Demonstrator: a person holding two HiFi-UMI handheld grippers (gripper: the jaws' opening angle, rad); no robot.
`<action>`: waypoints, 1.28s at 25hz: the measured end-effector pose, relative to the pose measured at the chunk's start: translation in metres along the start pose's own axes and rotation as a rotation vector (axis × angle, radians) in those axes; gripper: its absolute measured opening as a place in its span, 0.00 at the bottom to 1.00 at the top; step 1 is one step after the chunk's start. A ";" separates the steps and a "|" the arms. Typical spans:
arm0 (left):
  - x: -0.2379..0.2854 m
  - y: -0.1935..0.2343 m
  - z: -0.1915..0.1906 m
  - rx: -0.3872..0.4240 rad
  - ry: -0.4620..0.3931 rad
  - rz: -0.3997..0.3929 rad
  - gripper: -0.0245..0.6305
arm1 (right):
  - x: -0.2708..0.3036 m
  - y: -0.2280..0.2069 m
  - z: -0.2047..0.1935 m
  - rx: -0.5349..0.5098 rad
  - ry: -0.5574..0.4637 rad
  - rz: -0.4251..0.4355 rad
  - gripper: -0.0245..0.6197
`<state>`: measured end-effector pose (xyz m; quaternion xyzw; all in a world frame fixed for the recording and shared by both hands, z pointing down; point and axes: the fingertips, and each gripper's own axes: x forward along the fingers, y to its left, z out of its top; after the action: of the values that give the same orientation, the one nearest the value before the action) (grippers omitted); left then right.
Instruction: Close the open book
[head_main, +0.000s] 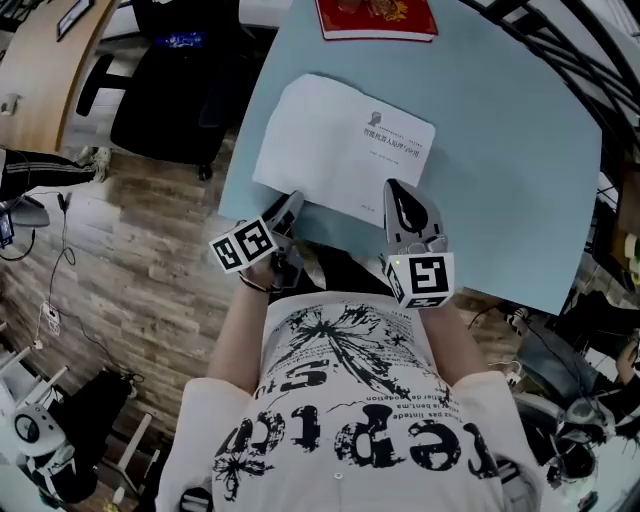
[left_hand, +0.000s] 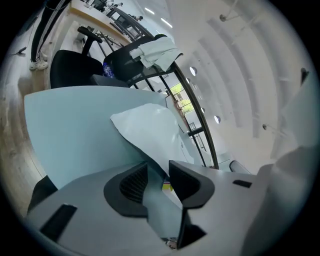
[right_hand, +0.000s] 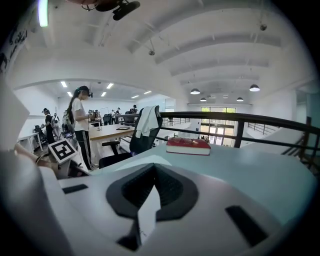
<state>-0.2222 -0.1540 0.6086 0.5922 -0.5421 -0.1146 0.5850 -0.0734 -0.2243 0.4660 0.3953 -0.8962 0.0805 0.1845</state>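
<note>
A white book (head_main: 340, 140) lies on the light blue table (head_main: 520, 150), its printed cover facing up. My left gripper (head_main: 292, 205) is at the book's near left corner. In the left gripper view the white book (left_hand: 150, 130) curls up, and its corner runs through the gap of my left gripper (left_hand: 159, 175); the jaws stand apart and do not press on it. My right gripper (head_main: 397, 192) sits over the near right corner. In the right gripper view my right gripper (right_hand: 154, 172) is shut, with a thin white sheet (right_hand: 147, 215) of the book pinched between the pads.
A red book (head_main: 377, 18) lies at the table's far edge, also visible as the red book (right_hand: 188, 146). A black office chair (head_main: 170, 90) stands left of the table on the wooden floor. A railing runs behind the table, and a person (right_hand: 80, 125) stands at a far desk.
</note>
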 end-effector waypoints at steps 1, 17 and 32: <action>0.001 0.000 0.003 -0.016 0.006 -0.011 0.24 | 0.000 0.000 -0.001 0.012 0.006 -0.009 0.05; -0.007 -0.019 0.015 -0.104 -0.005 -0.156 0.07 | -0.022 -0.011 -0.001 0.052 0.021 -0.142 0.05; -0.003 -0.091 -0.029 0.409 0.075 -0.200 0.07 | -0.076 -0.049 -0.014 0.106 -0.021 -0.194 0.05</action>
<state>-0.1547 -0.1600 0.5414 0.7531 -0.4705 -0.0378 0.4583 0.0137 -0.2021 0.4491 0.4900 -0.8502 0.1055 0.1611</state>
